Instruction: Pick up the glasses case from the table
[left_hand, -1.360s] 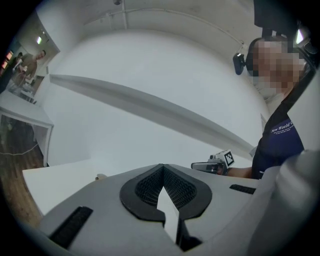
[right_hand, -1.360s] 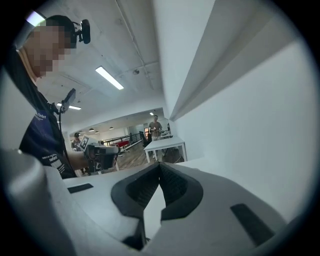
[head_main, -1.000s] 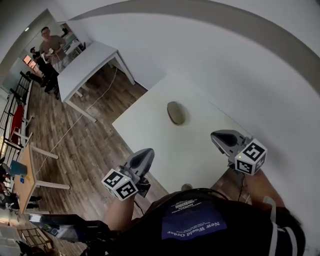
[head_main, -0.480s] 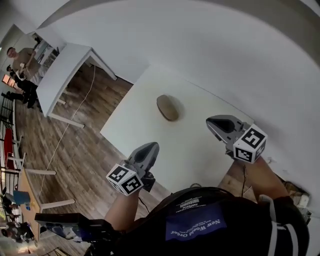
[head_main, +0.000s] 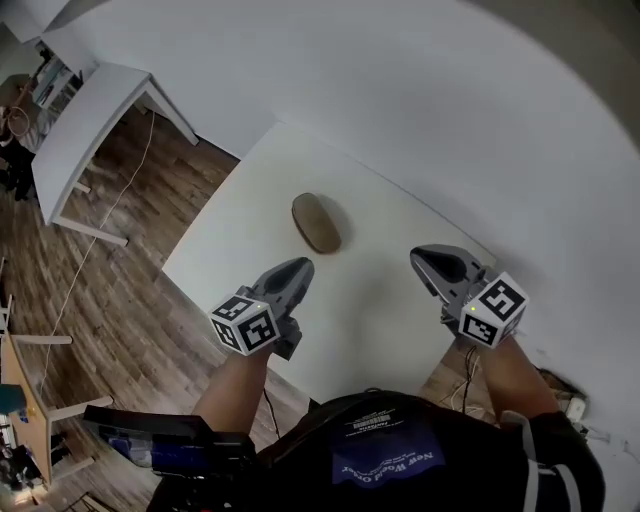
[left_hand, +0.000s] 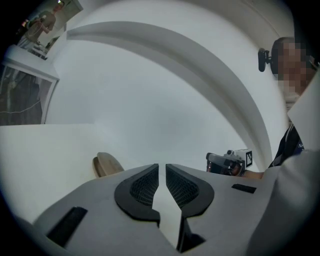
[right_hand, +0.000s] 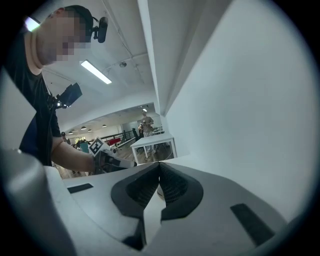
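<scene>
The glasses case (head_main: 316, 222), a brown oval shell, lies flat on the white table (head_main: 240, 240). My left gripper (head_main: 298, 270) hovers over the table's near side, just short of the case and a little to its left. Its jaws are shut with only a thin slit between the pads and nothing in them. In the left gripper view the case (left_hand: 106, 164) peeks out above the left jaw of that gripper (left_hand: 162, 167). My right gripper (head_main: 428, 262) hangs to the right of the case, well apart from it. In its own view the right gripper (right_hand: 159, 165) is shut and empty.
A second white table (head_main: 85, 120) stands at the upper left on the wooden floor (head_main: 120, 290), with a cable trailing beneath it. A curved white wall (head_main: 450, 120) runs right behind the case's table. A person (left_hand: 42, 22) stands far off.
Both grippers have sunk and come forward over the table. The left one has closed most of the gap to the case. The head view has tipped down, so the far room has slid out.
</scene>
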